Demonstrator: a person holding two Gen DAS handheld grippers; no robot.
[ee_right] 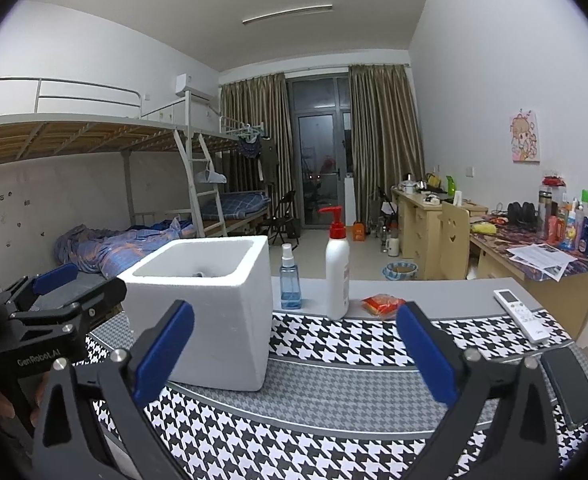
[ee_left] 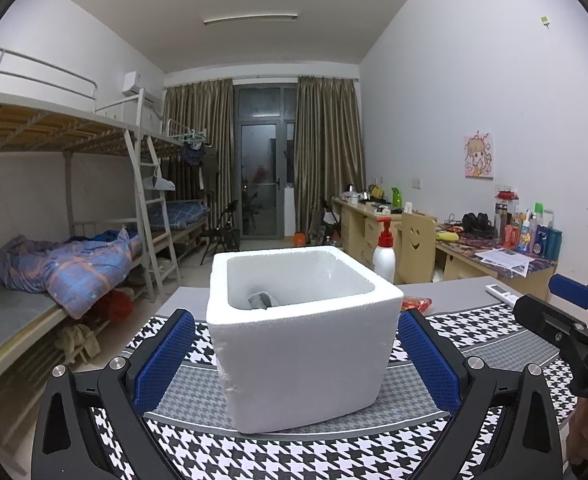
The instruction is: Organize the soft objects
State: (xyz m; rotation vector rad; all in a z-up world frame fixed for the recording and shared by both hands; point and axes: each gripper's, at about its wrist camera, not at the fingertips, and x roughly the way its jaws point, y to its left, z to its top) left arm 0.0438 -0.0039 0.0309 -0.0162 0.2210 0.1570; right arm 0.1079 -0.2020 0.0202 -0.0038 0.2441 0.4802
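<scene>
— Two grippers were in play, and what did each have between its fingers?

— Nothing. The left gripper [ee_left: 296, 360] stood spread wide, its blue dimpled rubber pads either side of the white foam box [ee_left: 300, 336] without touching its walls. The right gripper [ee_right: 294, 354] was spread just as wide over bare cloth, with the box off to its left.

— What was the box like?

— Thick-walled, squarish, with rounded corners and a grainy, beaded foam surface, slightly chipped along one front edge. It sat upright and open-topped on the houndstooth mat [ee_right: 334, 440], a flat woven cloth in black-and-white checks with finer grey bands curving across it.

— And the soft thing itself?

— One grey, crumpled soft item [ee_left: 261, 300] lay at the bottom of the box, against the far-left inner corner. From the right wrist only a sliver of it showed over the rim.

— What else stood on the table?

— Behind the mat, on the smooth grey tabletop [ee_right: 454, 292]: a small clear blue spray bottle [ee_right: 290, 280], a tall white pump bottle [ee_right: 337, 272] with a red head, and a crinkly red packet [ee_right: 383, 304] just beside it. To the right lay a slim white remote [ee_right: 521, 314] and a dark flat phone [ee_right: 570, 388].
</scene>
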